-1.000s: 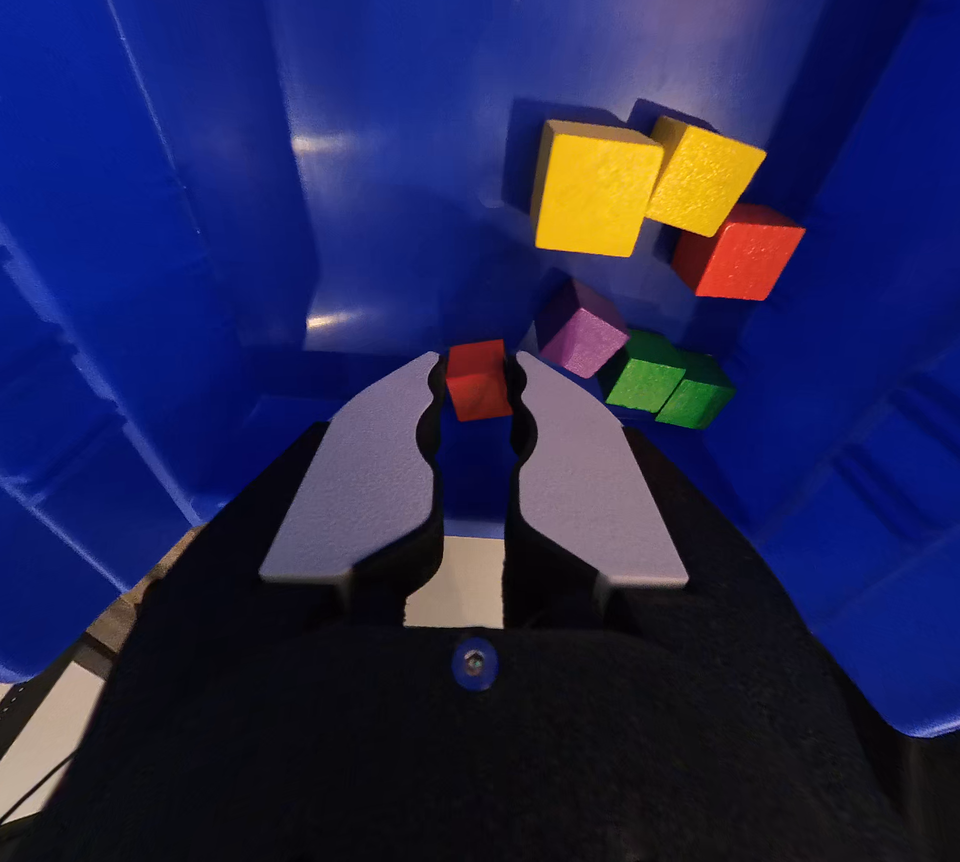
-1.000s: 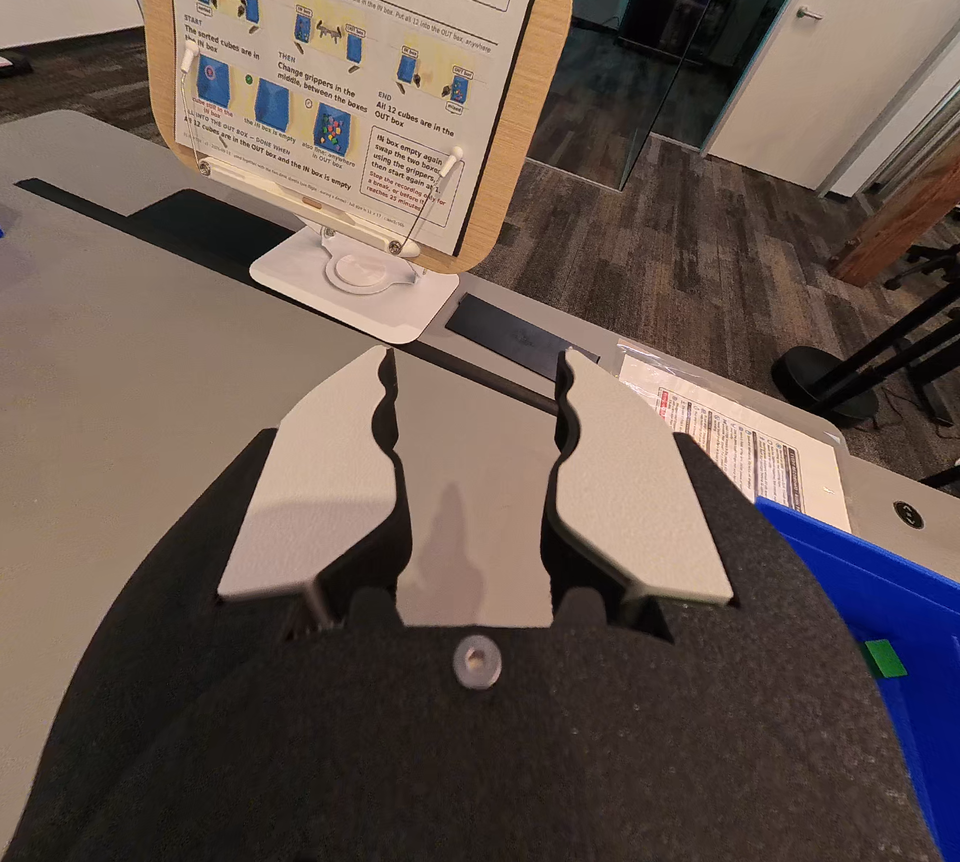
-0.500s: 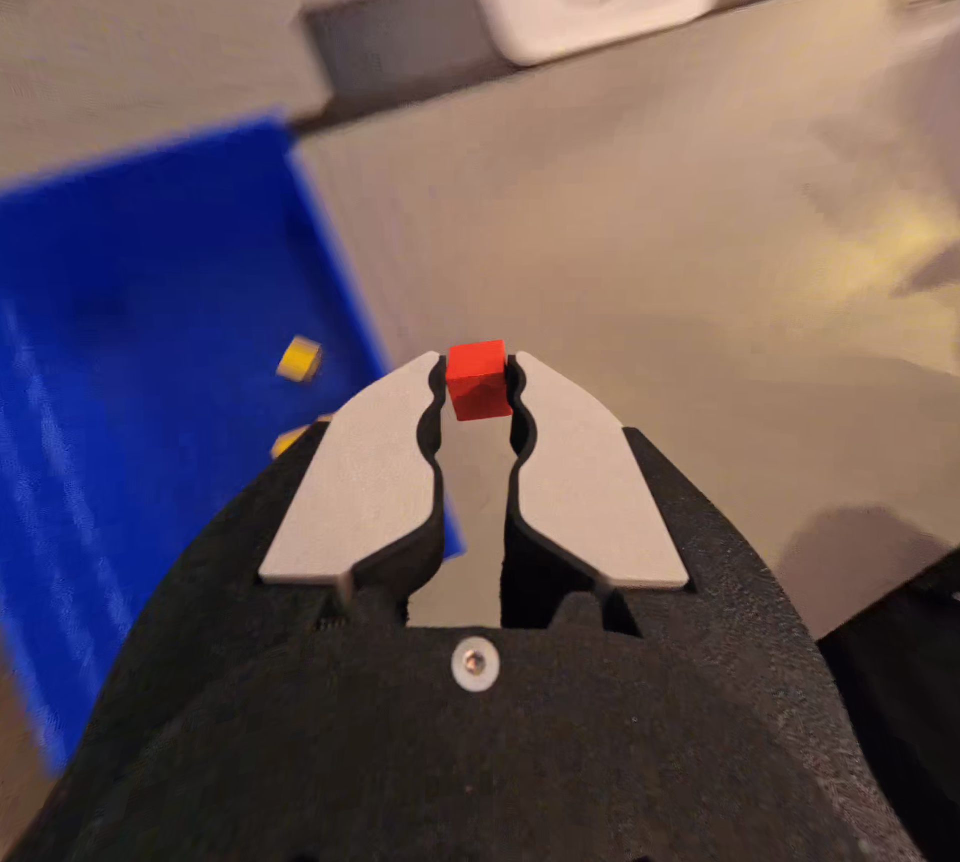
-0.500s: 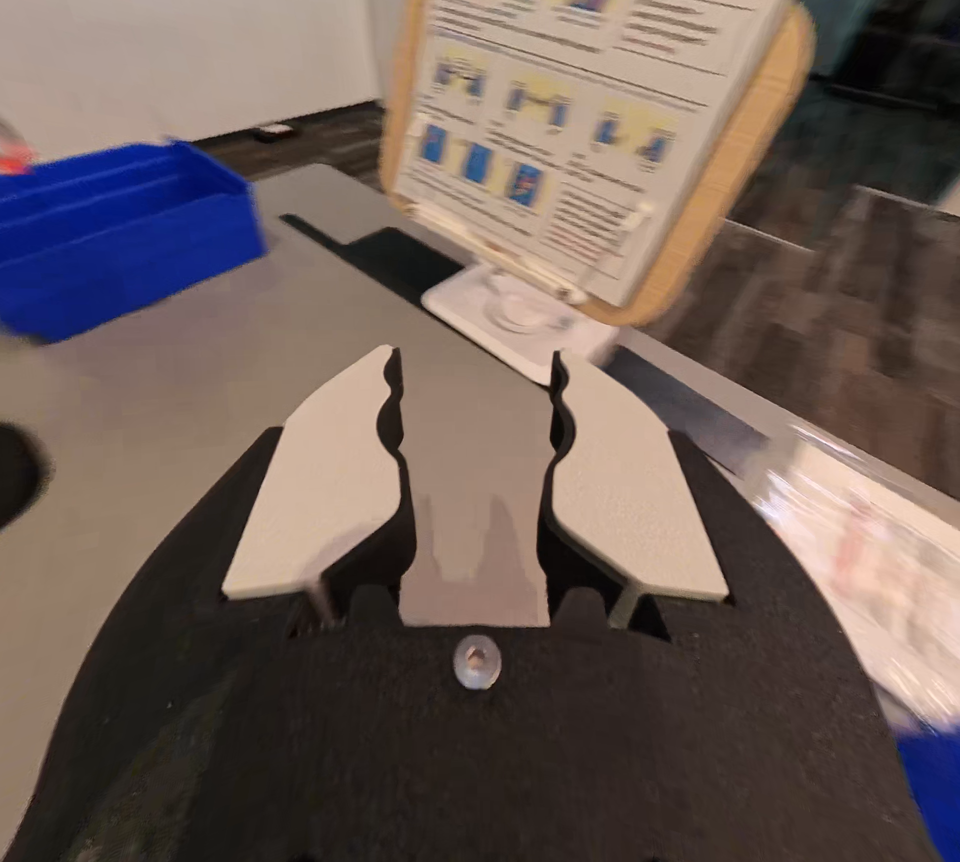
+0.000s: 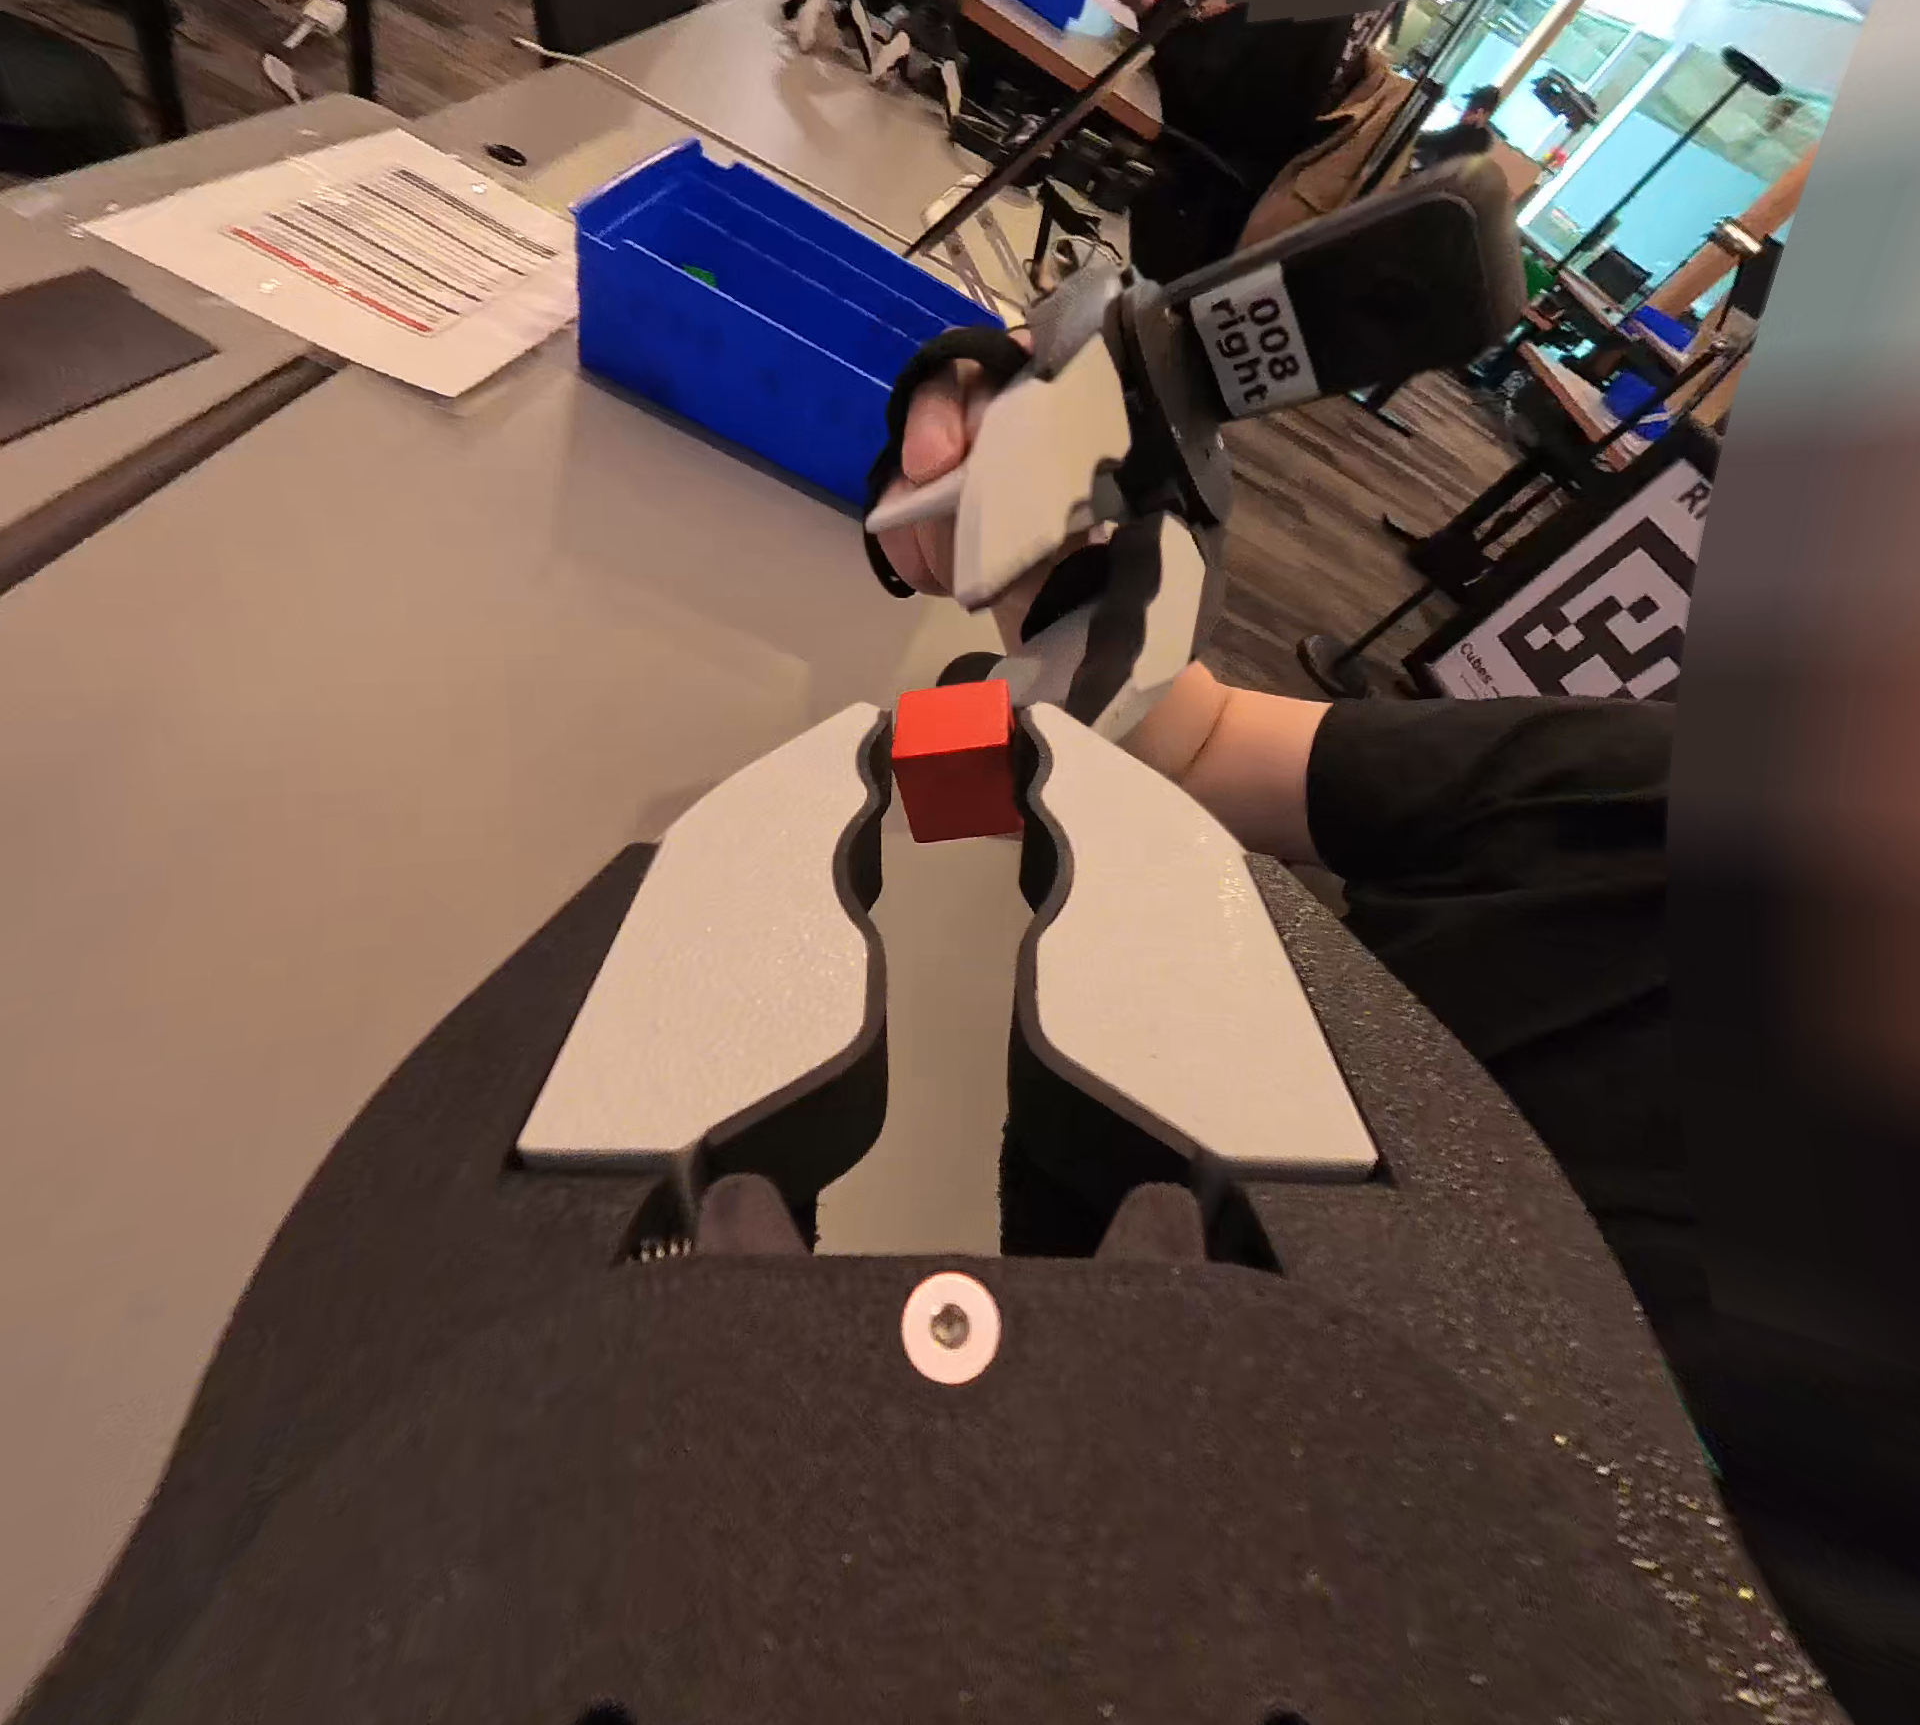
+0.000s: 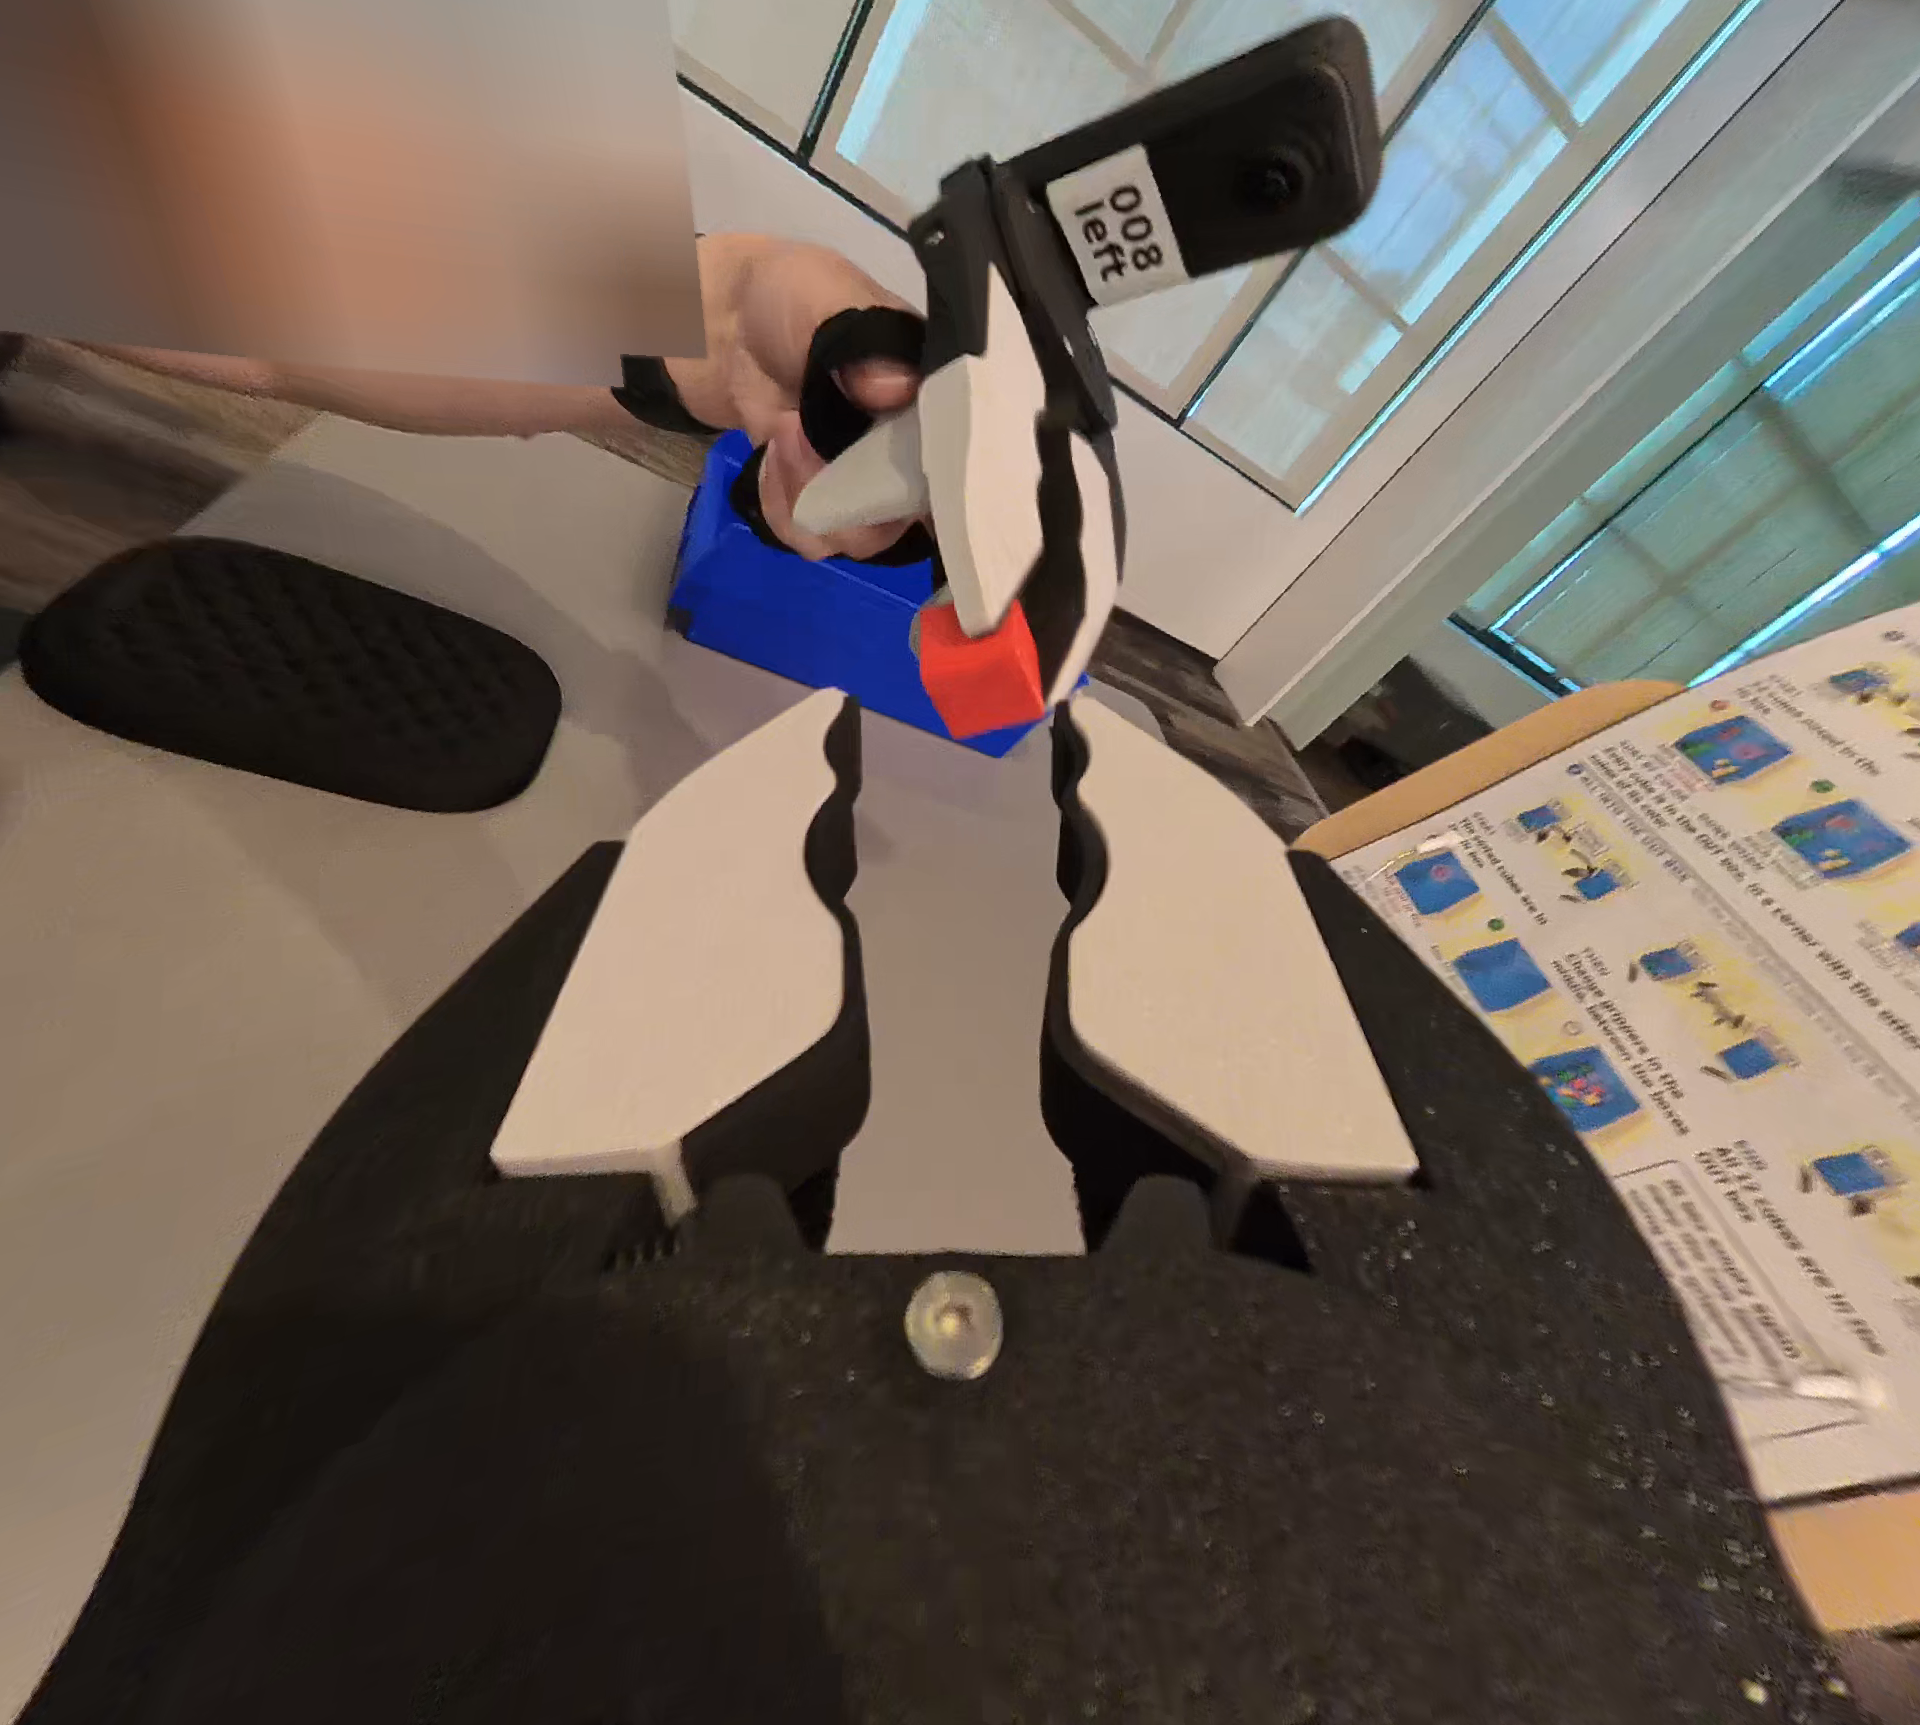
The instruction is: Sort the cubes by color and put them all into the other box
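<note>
Mid-transfer here: the left gripper (image 5: 956,719) is clamped on a red cube (image 5: 954,759), held in the air above the grey table (image 5: 364,636), between the two boxes. The right gripper (image 6: 951,719) faces it, fingers apart and empty, cube just beyond its tips — a handover looks likely. Far box (image 5: 748,325) on the table's right shows only a speck of green inside. The other box (image 6: 821,615) sits behind the left gripper, contents hidden. Plenty seems left.

1. The red cube (image 5: 954,757) looks painted, smooth and matt.
2. The blue box (image 5: 727,325) is glossy plastic.
3. The table (image 5: 364,636) is smooth, matt grey.
4. The left gripper (image 5: 954,740) has matt, finely textured finger plates.
</note>
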The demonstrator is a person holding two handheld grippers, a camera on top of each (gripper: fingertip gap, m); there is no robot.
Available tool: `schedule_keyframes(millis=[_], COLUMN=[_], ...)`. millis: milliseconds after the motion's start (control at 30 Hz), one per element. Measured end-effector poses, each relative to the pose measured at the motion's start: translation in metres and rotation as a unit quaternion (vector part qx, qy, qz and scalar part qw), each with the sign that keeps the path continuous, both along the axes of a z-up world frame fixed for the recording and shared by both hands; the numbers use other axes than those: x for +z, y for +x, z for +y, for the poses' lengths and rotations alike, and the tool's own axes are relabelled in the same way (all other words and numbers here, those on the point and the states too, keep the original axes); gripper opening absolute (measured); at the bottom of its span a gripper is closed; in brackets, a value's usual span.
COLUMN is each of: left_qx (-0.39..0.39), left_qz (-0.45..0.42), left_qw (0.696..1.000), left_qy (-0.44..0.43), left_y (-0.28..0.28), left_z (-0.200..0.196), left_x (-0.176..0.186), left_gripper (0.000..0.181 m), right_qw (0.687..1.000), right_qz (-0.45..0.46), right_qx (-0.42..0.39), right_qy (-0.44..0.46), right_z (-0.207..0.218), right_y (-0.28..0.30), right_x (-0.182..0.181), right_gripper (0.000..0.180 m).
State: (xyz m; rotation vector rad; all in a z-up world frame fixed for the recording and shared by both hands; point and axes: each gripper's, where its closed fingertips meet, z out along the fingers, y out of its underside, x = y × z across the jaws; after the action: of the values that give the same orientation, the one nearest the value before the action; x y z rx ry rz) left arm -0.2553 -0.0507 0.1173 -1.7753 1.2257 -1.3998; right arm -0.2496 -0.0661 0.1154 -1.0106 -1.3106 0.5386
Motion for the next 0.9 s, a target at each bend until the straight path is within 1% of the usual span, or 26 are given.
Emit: schedule_keyframes(millis=[167,233,300,400,600,667,733,800,900], left_qx=[-0.022,-0.03,-0.037,-0.043,-0.033,-0.03,-0.016,0.015,0.098], left_qz=[-0.002,-0.001,-0.002,-0.001,-0.007,-0.023,-0.032,-0.052,-0.05], left_qw=[1.0,0.999,0.999,0.998,0.999,0.998,0.999,0.998,0.988], left_qy=[-0.018,-0.026,-0.032,-0.037,-0.041,-0.04,-0.023,0.026,0.111], left_y=[0.016,0.019,0.021,0.021,0.016,0.011,0.006,-0.002,-0.015], left_z=[-0.007,-0.009,-0.011,-0.014,-0.012,-0.01,-0.006,0.003,0.026], left_x=[-0.004,-0.006,-0.006,-0.007,-0.008,-0.004,0.001,0.012,0.024], left_gripper=[0.022,0.022,0.022,0.022,0.022,0.031,0.041,0.043,0.046], right_qw=[0.998,0.996,0.994,0.995,0.995,0.996,0.997,0.997,0.992], right_qz=[-0.033,-0.047,-0.054,-0.04,-0.04,-0.042,-0.042,-0.057,-0.074], right_qx=[-0.027,-0.039,-0.044,-0.04,-0.034,-0.029,-0.032,-0.045,-0.099], right_qy=[0.053,0.071,0.081,0.084,0.081,0.068,0.058,0.039,-0.004], right_z=[-0.001,0.002,0.004,0.005,0.006,0.007,0.009,0.012,0.02], right_y=[-0.004,-0.006,-0.007,-0.007,-0.012,-0.011,-0.006,0.005,0.04], right_x=[-0.005,-0.009,-0.013,-0.011,-0.015,-0.017,-0.015,-0.013,-0.001], right_gripper=[0.046,0.043,0.035,0.022,0.022,0.022,0.022,0.022,0.022])
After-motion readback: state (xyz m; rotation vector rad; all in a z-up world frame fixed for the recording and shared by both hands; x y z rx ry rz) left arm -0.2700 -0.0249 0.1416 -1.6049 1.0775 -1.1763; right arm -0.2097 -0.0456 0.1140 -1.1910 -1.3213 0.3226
